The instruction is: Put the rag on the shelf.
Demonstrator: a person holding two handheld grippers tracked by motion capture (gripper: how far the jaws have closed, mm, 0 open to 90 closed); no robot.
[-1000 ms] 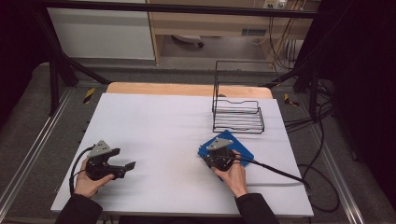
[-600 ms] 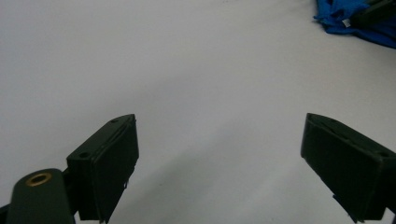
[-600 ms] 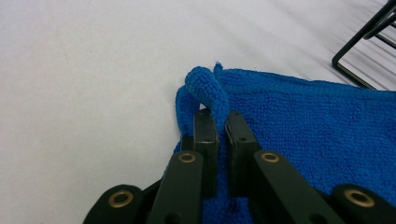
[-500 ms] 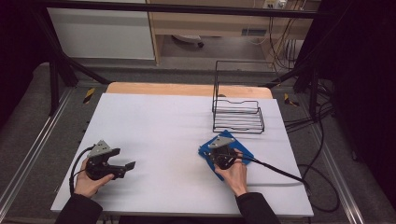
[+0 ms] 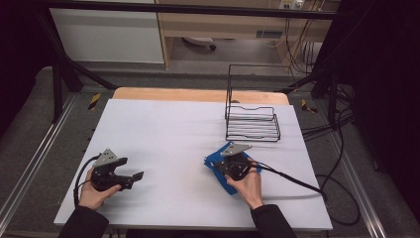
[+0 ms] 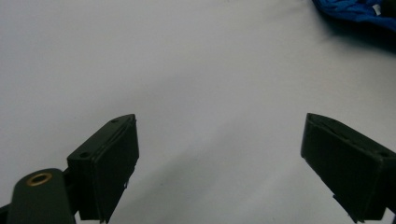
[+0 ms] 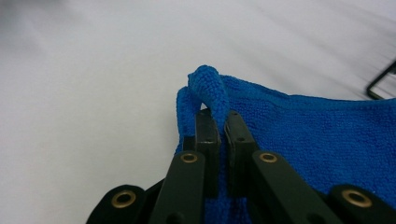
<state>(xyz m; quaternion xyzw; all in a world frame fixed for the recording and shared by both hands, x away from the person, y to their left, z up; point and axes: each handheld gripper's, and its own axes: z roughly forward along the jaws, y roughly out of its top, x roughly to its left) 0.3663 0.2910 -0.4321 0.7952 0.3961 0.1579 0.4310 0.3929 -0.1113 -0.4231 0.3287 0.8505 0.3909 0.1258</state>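
A blue cloth (image 5: 214,161) lies on the white table (image 5: 168,134) at the right of centre. My right gripper (image 5: 221,162) rests on it, shut on a raised fold at the cloth's corner. In the right gripper view the cloth (image 7: 317,130) bulges up in a loop between the two closed jaws of that gripper (image 7: 220,117). My left gripper (image 5: 135,177) sits on the table at the front left, held by the person's hand. It is open, and in the left gripper view only bare table lies between the jaws of the gripper (image 6: 219,135). The cloth (image 6: 355,9) peeks in at that view's top right.
A black wire rack (image 5: 252,126) with a tall back frame stands on the table behind the cloth, and its corner (image 7: 383,81) shows at the edge of the right gripper view. A cable (image 5: 292,178) trails right from the right gripper. A wooden strip (image 5: 198,94) lines the far edge.
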